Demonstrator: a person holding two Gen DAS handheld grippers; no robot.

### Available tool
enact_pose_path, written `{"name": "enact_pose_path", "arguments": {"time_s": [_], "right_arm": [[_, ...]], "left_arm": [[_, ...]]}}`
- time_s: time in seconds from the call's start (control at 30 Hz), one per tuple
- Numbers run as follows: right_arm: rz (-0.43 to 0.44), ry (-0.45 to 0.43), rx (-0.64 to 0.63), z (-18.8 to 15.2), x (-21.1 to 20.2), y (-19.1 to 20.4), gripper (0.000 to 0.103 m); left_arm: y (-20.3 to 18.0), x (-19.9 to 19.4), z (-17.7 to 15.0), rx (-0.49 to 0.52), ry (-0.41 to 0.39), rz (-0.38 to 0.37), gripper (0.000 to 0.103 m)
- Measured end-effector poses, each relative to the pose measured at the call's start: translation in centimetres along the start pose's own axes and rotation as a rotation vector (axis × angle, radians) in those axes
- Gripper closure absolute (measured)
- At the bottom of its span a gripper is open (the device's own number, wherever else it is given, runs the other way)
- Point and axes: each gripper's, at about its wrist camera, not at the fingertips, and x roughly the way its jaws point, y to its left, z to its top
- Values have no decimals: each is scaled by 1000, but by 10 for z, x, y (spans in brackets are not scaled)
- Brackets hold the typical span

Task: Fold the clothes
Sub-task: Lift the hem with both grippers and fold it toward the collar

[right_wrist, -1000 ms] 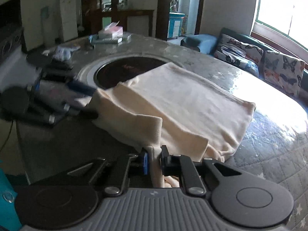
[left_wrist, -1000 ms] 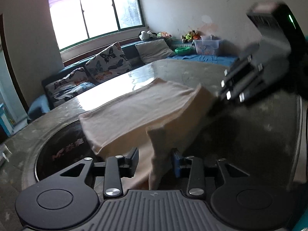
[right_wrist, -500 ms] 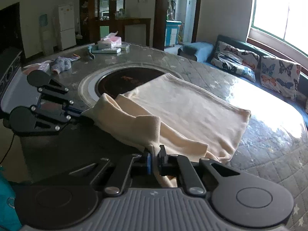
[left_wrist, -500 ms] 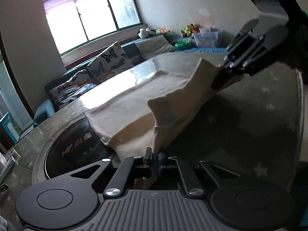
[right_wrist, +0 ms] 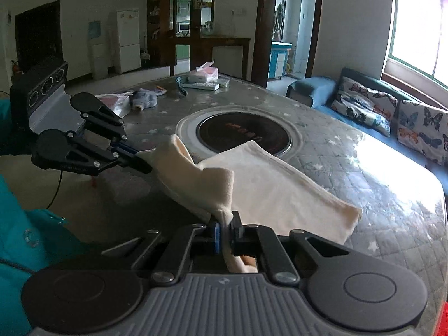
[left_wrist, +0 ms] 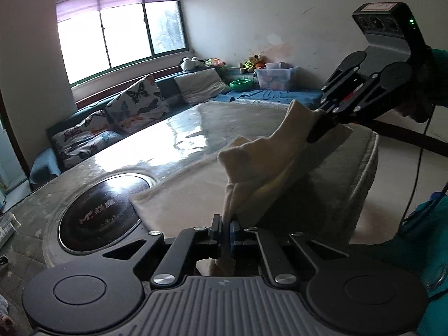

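Observation:
A cream garment (right_wrist: pixel 274 184) lies partly on the grey quilted table (right_wrist: pixel 378 173), its near edge lifted off the surface. My left gripper (left_wrist: pixel 226 231) is shut on one corner of the garment (left_wrist: pixel 252 173). My right gripper (right_wrist: pixel 225 228) is shut on the other near corner. In the left wrist view the right gripper (left_wrist: pixel 319 128) holds its corner high at the right. In the right wrist view the left gripper (right_wrist: pixel 140 162) holds its corner at the left. The cloth sags between them.
A round black hotplate (right_wrist: pixel 243 137) sits in the table's middle, touching the garment's far edge. A tissue box (right_wrist: pixel 203 74), small cloths (right_wrist: pixel 142 100) and a remote lie at the far end. A sofa with butterfly cushions (left_wrist: pixel 134 106) runs beyond the table.
Both grippers have lifted the garment's near edge and pulled it back off the table. The left gripper, open a second ago, closed on its corner.

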Motion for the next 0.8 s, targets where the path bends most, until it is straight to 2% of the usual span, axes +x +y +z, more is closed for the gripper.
{"name": "enact_pose_path", "arguments": {"time_s": [0.2,0.33,0.5,0.67,0.8], "right_arm": [[-44,0,39,19,15,-30,97],[-82,2,68,33,33,-60,97],[-130,43,113,48,82,-106,97],[-180,97,179,40,136,-136,97],[-239,129,266,18,165,-151,89]], "left_arm": [[22,26,20,3,-26,41,97],[49,64,34,1,-16,68,97],[78,125,41,-41,33,108,97],[98,184,37,-99,116,158,97],[101,200,32,-123,143,184,90]]}}
